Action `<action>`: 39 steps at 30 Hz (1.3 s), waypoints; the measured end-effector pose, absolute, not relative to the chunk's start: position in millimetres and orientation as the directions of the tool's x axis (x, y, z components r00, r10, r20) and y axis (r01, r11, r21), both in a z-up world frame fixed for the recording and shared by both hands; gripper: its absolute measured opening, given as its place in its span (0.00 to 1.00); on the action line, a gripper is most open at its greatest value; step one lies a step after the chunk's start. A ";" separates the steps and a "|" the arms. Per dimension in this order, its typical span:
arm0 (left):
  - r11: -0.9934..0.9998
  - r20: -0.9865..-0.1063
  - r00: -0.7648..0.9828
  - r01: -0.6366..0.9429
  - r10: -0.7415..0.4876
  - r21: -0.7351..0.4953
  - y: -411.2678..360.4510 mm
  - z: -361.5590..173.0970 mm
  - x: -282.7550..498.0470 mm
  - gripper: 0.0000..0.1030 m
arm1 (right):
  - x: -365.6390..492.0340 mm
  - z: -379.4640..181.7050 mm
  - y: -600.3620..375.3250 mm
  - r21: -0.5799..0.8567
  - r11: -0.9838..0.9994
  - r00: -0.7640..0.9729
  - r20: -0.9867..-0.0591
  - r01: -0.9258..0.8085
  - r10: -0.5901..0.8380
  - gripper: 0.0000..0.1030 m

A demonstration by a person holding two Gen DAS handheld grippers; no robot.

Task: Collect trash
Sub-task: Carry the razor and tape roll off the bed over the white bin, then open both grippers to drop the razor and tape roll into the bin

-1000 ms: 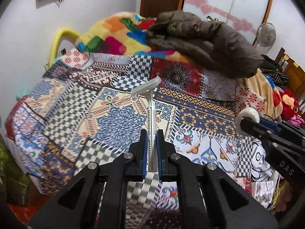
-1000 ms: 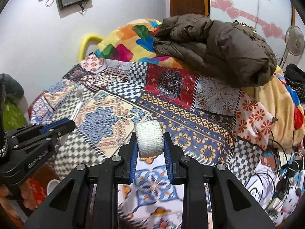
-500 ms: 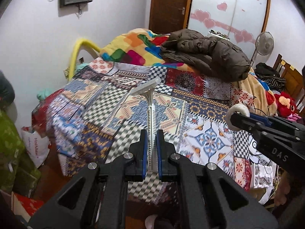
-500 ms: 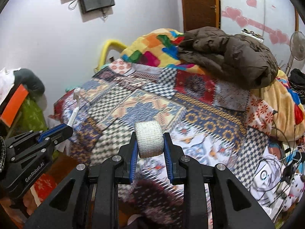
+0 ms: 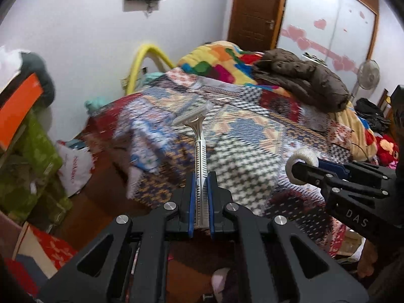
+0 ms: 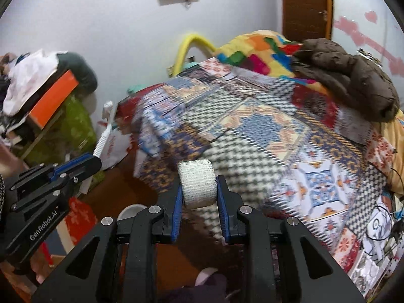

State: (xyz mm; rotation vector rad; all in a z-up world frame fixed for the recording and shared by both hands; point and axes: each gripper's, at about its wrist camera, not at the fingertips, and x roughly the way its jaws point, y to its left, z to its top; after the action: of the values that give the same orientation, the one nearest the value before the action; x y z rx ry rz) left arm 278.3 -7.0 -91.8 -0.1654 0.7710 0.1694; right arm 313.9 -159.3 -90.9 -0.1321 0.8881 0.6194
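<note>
While the left hand-held gripper clamps the white disposable razor by its handle, head pointing toward twelve o'clock, the right hand-held gripper squeezes a roll of white gauze tape between its blue pads. Both things hang in the air near the foot edge of the bed, which carries a patchwork quilt and, at about two o'clock, a brown jacket. In the left wrist view the right gripper shows at three o'clock; a white plastic bag lies on the floor at nine o'clock
</note>
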 end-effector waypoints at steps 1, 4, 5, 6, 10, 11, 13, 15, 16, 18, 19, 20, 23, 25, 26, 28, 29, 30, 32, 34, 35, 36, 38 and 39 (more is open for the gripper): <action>0.969 -0.703 0.703 -0.233 0.107 -0.086 4.5 -93.6 268.5 0.07 | 309.2 -93.0 -150.0 0.141 0.811 0.460 -0.762 -0.569 0.455 0.22; 0.955 -0.710 0.691 -0.283 0.136 -0.092 32.2 -100.6 246.9 0.07 | 295.6 -99.4 -122.9 0.136 0.783 0.431 -0.771 -0.607 0.468 0.22; 0.949 -0.715 0.683 -0.302 0.147 -0.093 42.6 -104.4 239.2 0.07 | 291.3 -101.6 -113.6 0.134 0.773 0.421 -0.775 -0.620 0.472 0.22; 0.943 -0.720 0.676 -0.318 0.155 -0.096 51.8 -108.2 232.3 0.07 | 285.5 -103.8 -102.9 0.130 0.761 0.410 -0.778 -0.636 0.476 0.22; 0.920 -0.750 0.636 -0.380 0.181 -0.100 88.7 -129.0 205.5 0.07 | 269.5 -112.9 -69.8 0.123 0.722 0.372 -0.791 -0.681 0.485 0.22; 0.916 -0.757 0.627 -0.389 0.184 -0.100 94.5 -133.1 201.3 0.07 | 265.6 -115.9 -61.4 0.123 0.712 0.360 -0.796 -0.692 0.487 0.22; 0.906 -0.774 0.603 -0.412 0.194 -0.094 109.6 -144.3 190.4 0.07 | 258.2 -122.3 -44.7 0.119 0.691 0.338 -0.805 -0.713 0.488 0.22; 0.900 -0.789 0.582 -0.427 0.198 -0.090 119.9 -154.4 185.2 0.07 | 250.3 -130.7 -28.3 0.117 0.669 0.315 -0.814 -0.734 0.488 0.22; 0.896 -0.797 0.570 -0.435 0.198 -0.089 124.2 -160.1 181.3 0.07 | 247.2 -134.1 -21.6 0.118 0.661 0.304 -0.819 -0.741 0.487 0.22; 0.889 -0.816 0.543 -0.450 0.198 -0.084 135.6 -174.0 173.0 0.07 | 241.8 -144.5 -9.2 0.119 0.643 0.280 -0.830 -0.756 0.482 0.22; 0.885 -0.826 0.529 -0.457 0.194 -0.084 140.5 -181.7 169.4 0.07 | 240.3 -147.6 -3.8 0.118 0.638 0.271 -0.836 -0.761 0.478 0.22; 0.883 -0.834 0.518 -0.462 0.191 -0.086 143.9 -187.8 166.2 0.07 | 236.6 -153.4 3.7 0.117 0.631 0.260 -0.842 -0.767 0.472 0.22; 0.872 -0.861 0.479 -0.480 0.171 -0.094 154.8 -210.2 161.0 0.07 | 229.9 -171.2 22.1 0.117 0.610 0.224 -0.863 -0.784 0.453 0.22; 0.863 -0.879 0.451 -0.494 0.153 -0.103 161.4 -227.9 158.0 0.07 | 226.9 -183.8 32.7 0.117 0.599 0.201 -0.876 -0.792 0.438 0.22; 0.860 -0.887 0.440 -0.498 0.144 -0.108 164.2 -235.2 157.6 0.07 | 225.8 -189.7 37.0 0.117 0.595 0.192 -0.882 -0.795 0.431 0.22; 0.853 -0.902 0.415 -0.509 0.121 -0.120 169.6 -250.9 155.7 0.07 | 224.6 -203.6 46.8 0.116 0.589 0.172 -0.896 -0.800 0.409 0.22; 0.849 -0.909 0.401 -0.514 0.111 -0.123 172.0 -258.3 155.7 0.07 | 224.8 -209.3 50.5 0.119 0.587 0.160 -0.902 -0.801 0.401 0.22; 0.846 -0.915 0.390 -0.518 0.103 -0.125 174.1 -264.6 155.5 0.07 | 224.6 -215.3 54.4 0.121 0.584 0.150 -0.907 -0.802 0.393 0.22; 0.841 -0.928 0.364 -0.524 0.076 -0.137 178.2 -280.5 155.0 0.07 | 224.3 -228.8 63.1 0.119 0.580 0.132 -0.919 -0.806 0.372 0.22; 0.837 -0.939 0.340 -0.529 0.059 -0.139 180.6 -292.6 155.2 0.07 | 225.4 -240.6 71.0 0.121 0.578 0.113 -0.929 -0.807 0.352 0.22; 0.835 -0.942 0.331 -0.531 0.049 -0.144 182.7 -297.5 155.7 0.07 | 226.4 -246.1 74.1 0.125 0.579 0.103 -0.933 -0.806 0.345 0.22; 0.831 -0.947 0.321 -0.535 0.031 -0.154 184.8 -304.7 156.2 0.07 | 227.6 -250.1 76.8 0.130 0.580 0.093 -0.936 -0.804 0.339 0.22; 0.824 -0.953 0.304 -0.540 0.004 -0.168 187.9 -316.0 158.0 0.07 | 230.7 -260.7 83.2 0.141 0.583 0.068 -0.944 -0.800 0.322 0.22; 0.821 -0.956 0.294 -0.543 -0.008 -0.174 189.6 -321.9 159.3 0.07 | 231.9 -265.0 86.5 0.142 0.584 0.061 -0.947 -0.799 0.314 0.22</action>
State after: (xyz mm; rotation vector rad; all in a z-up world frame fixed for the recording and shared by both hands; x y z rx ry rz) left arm 159.3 189.6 -321.9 -0.5270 1.2331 0.3792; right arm 231.9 86.5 -265.0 -0.4866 1.2413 0.8937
